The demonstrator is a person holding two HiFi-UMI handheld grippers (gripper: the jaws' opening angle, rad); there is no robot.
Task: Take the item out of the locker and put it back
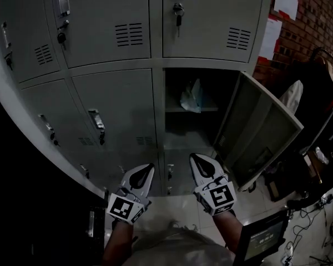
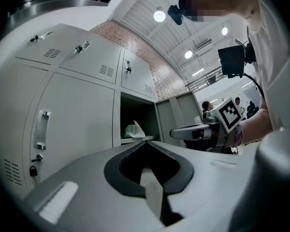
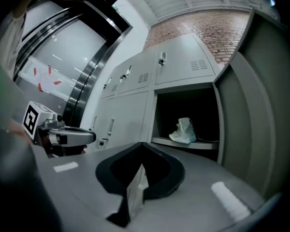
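Note:
The item, a crumpled white bag (image 1: 191, 97), lies on the shelf (image 1: 210, 109) inside the open locker; it also shows as the bag (image 2: 134, 130) and the bag (image 3: 184, 130) in the two gripper views. The locker door (image 1: 261, 129) stands swung out to the right. My left gripper (image 1: 150, 166) and right gripper (image 1: 193, 156) hang side by side below the opening, well short of the bag. Both are shut with nothing in them. In its own view each gripper, left (image 2: 146, 142) and right (image 3: 142, 144), shows its jaws meeting at the tips.
Closed grey lockers (image 1: 114, 112) with handles and keys surround the open one. A brick wall (image 1: 316, 15) and dark hanging bags (image 1: 316, 93) stand at the right. A small screen (image 1: 261, 238) and cables (image 1: 308, 226) sit on the floor at lower right.

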